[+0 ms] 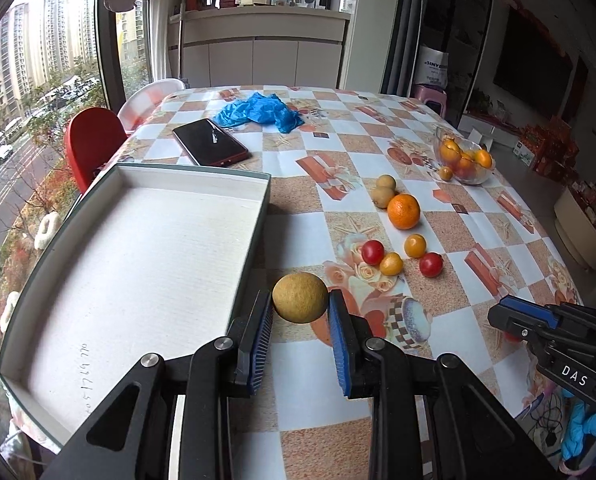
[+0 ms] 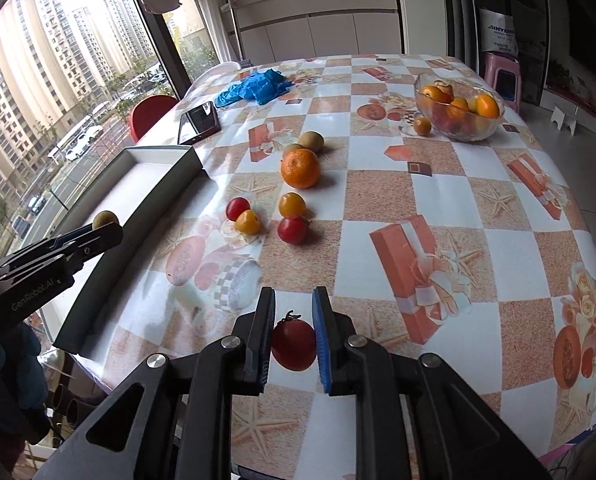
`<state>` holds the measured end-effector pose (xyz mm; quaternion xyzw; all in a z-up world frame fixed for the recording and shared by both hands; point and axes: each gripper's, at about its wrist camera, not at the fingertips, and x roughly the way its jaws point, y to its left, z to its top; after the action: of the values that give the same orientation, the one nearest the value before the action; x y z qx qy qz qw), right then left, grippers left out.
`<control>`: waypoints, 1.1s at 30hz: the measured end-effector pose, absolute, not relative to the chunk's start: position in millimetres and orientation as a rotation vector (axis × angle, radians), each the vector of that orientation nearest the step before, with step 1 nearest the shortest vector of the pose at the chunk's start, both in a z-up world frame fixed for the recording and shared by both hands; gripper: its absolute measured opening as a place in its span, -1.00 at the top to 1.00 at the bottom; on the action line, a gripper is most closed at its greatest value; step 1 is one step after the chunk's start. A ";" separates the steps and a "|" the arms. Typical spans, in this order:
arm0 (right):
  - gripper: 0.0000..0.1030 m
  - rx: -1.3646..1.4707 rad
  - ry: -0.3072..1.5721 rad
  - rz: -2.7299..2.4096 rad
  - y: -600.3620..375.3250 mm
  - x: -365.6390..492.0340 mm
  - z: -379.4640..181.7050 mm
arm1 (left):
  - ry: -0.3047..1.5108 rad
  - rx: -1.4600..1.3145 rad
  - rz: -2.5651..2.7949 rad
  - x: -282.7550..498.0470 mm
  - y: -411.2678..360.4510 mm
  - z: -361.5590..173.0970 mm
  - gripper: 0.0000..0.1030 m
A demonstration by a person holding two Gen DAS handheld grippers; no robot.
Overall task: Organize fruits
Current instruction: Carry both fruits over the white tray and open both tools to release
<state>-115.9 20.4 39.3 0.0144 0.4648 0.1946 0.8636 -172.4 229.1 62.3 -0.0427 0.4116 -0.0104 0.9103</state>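
While I watch both wrist feeds, this is what I read:

Left tongs [image 1: 300, 312]: clamped on a round brown fruit [image 1: 300, 298], held above the desk [image 1: 378, 152] just beside the tray's right wall.
Right tongs [image 2: 294, 332]: closed on a red tomato [image 2: 294, 344], its stem up, held over the desk's near edge.
Tray [image 1: 264, 216]: a shallow white tray with a dark rim, I see it at the desk's left edge, by the window.
Loose fruit: an orange [image 1: 403, 211] lies mid-desk, touching two brown fruits [image 1: 383, 196] behind it; nearer me lie two red tomatoes [image 1: 373, 252] and two yellow tomatoes [image 1: 415, 245], close together.
Bowl [image 1: 478, 178]: glass, near the desk's far right edge, holding orange and red fruit; one small orange fruit [image 1: 445, 173] sits just beside it.
Other items: a phone [image 1: 211, 142] lies behind the tray; a crumpled blue bag [image 1: 260, 112] lies toward the far edge.
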 end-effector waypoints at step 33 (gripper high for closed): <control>0.60 -0.142 0.984 0.744 230.2 -84.7 62.4 | 0.861 -0.163 0.215 -182.5 355.3 33.8 0.43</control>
<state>-84.7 230.2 62.4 -0.0664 0.4608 0.3484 0.8136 -182.5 355.3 33.8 -0.0786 0.4163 0.1037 0.8999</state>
